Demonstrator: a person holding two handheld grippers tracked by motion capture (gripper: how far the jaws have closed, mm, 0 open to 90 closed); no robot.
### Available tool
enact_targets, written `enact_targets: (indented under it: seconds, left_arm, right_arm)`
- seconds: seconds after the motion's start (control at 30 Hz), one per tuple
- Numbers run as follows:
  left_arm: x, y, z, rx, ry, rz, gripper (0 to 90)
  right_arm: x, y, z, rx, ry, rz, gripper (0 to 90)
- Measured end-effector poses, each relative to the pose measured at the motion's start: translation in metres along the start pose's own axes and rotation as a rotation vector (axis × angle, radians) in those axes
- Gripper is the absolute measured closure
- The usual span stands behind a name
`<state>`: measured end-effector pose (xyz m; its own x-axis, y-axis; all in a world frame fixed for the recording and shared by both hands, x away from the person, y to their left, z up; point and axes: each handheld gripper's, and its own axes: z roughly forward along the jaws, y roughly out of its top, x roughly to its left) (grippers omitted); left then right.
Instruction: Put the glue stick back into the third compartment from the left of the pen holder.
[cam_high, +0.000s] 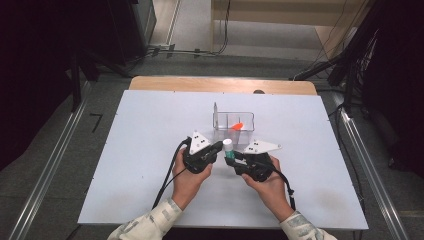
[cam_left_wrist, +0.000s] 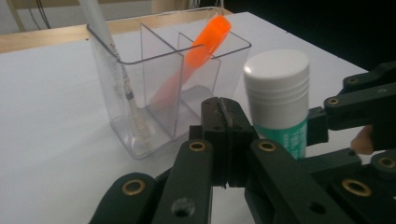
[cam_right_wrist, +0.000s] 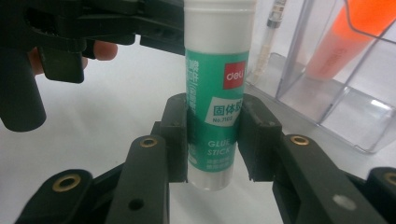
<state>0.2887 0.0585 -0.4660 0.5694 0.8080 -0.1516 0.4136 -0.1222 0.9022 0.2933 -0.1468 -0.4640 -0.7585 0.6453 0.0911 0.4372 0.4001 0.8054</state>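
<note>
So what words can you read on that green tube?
"deli" on the red patch of the glue stick.
"GLUE STICK" low on its green label.
"No.7102" perhaps, on the white band; the digits are blurry.
"固体胶" above that number.
The upright side print is too small to read.

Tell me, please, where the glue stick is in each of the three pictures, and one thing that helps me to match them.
High view: the glue stick stands upright near the table's centre, held in the right gripper.
Left gripper view: at right, white cap up, beside the shut left gripper.
Right gripper view: centre, upright between the jaws.
Shared landmark: the clear organizer holding an orange marker.
</note>
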Motion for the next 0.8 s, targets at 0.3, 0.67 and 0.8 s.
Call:
enact_targets:
  seconds: [0.3, 0.67, 0.8]
  left_arm:
    - [0.018, -0.005, -0.003, 0.022, 0.055, -0.065, 68.1]
    - [0.030, -0.016, -0.014, 0.069, 0.117, -0.063, 52.3]
    - [0.034, -0.020, -0.016, 0.085, 0.125, -0.065, 49.1]
  right_arm:
    - [-0.015, 0.003, -0.010, -0.043, -0.035, 0.034, 63.9]
    - [-0.031, 0.008, -0.020, -0.099, -0.075, 0.075, 63.9]
    - [-0.034, 0.010, -0.022, -0.111, -0.082, 0.078, 63.9]
